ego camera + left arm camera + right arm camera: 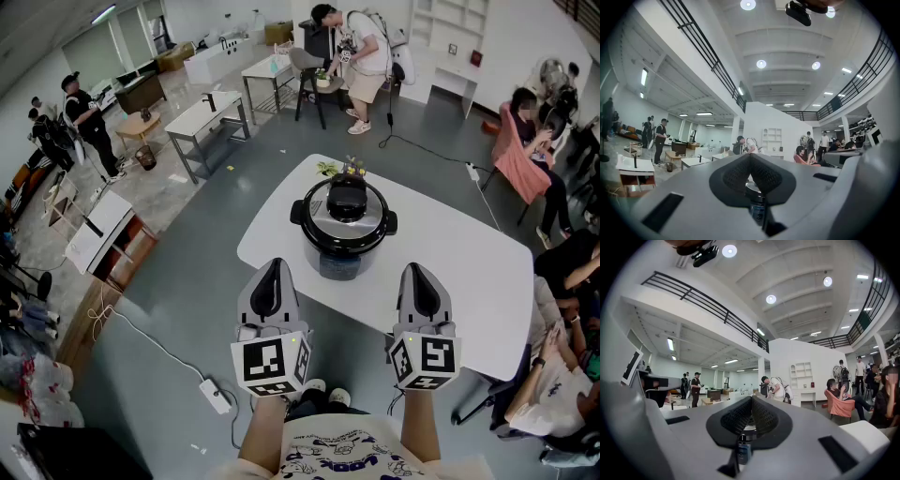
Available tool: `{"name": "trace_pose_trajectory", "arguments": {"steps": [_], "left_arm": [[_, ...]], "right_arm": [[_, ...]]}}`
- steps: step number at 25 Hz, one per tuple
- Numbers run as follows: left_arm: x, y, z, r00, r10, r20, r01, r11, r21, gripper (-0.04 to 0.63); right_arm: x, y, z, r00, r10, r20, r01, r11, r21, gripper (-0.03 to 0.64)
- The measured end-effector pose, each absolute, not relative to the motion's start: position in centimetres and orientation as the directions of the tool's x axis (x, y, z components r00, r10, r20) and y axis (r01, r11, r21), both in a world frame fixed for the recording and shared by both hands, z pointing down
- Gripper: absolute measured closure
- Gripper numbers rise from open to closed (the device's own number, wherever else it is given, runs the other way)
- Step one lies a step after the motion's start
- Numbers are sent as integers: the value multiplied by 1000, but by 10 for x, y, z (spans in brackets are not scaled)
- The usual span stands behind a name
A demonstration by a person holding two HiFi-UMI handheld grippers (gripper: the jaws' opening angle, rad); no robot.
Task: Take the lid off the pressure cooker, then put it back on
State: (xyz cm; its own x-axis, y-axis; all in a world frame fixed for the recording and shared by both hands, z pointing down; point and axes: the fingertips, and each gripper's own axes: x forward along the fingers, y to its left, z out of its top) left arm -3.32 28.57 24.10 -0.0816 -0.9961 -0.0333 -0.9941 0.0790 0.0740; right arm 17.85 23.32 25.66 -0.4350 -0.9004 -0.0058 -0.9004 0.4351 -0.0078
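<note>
The pressure cooker (343, 230), black and silver, stands near the middle of the white table (459, 272). Its lid (345, 214) is on, with a black handle on top. My left gripper (274, 266) is held level at the table's near edge, in front of the cooker and slightly left of it, apart from it. My right gripper (415, 270) is held the same way to the cooker's front right. Both are shut with nothing between the pads. In the left gripper view the left gripper (751, 163) hides most of the cooker (755, 206); the right gripper (751, 409) does likewise in the right gripper view.
A small plant (341, 169) sits at the table's far edge behind the cooker. People sit close by on the right (562, 281). A power strip (216, 396) and its cable lie on the floor at the left. More tables and people fill the back.
</note>
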Motion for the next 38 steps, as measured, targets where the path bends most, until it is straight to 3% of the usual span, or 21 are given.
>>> {"name": "trace_pose_trajectory", "arguments": {"steps": [20, 23, 27, 33, 38], "left_arm": [[-32, 275, 255, -126, -992, -20, -985, 123, 120, 581], [-35, 281, 257, -142, -990, -20, -980, 138, 146, 565], [-42, 286, 266, -166, -986, -19, -975, 162, 151, 410], [-44, 269, 271, -179, -984, 0, -972, 177, 154, 375], [-59, 240, 278, -169, -986, 3, -973, 168, 156, 370]], "right_arm": [[187, 217, 267, -470, -883, 3, -883, 470, -22, 606], [184, 217, 268, -497, -867, 10, -867, 497, -21, 564], [178, 218, 277, -526, -851, 13, -851, 525, -26, 469], [169, 202, 281, -569, -822, 27, -822, 568, -25, 369], [152, 176, 287, -579, -814, 35, -815, 579, -23, 352]]}}
